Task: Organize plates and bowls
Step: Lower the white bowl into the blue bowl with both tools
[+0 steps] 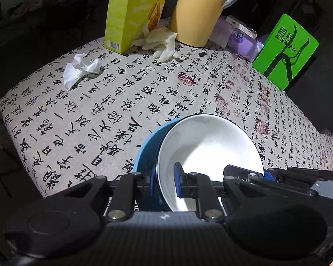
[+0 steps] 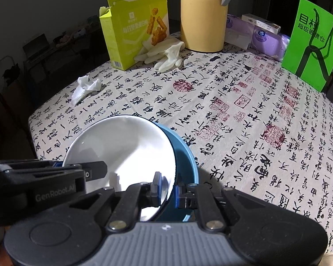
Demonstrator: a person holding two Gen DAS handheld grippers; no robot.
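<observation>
Light: dim room, dark background, the calligraphy-printed cloth counter [image 1: 122,102] lit from above.
Glare: the white glazed bowl interior [image 2: 126,146] is overexposed.
Edges: strong fisheye bending, black corners.
Focus: mostly sharp.

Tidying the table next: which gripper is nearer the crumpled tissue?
Left. The left gripper grips the bowl rim on the tissue side; the right gripper grips the opposite rim, farther away.

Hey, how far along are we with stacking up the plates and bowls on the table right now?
Done: the white plate already sits tilted inside the blue bowl. In hand: the left gripper and right gripper are both shut on that pair's rims, from opposite sides. Left: setting the stack flat on the tablecloth. No other dishes are in view.
</observation>
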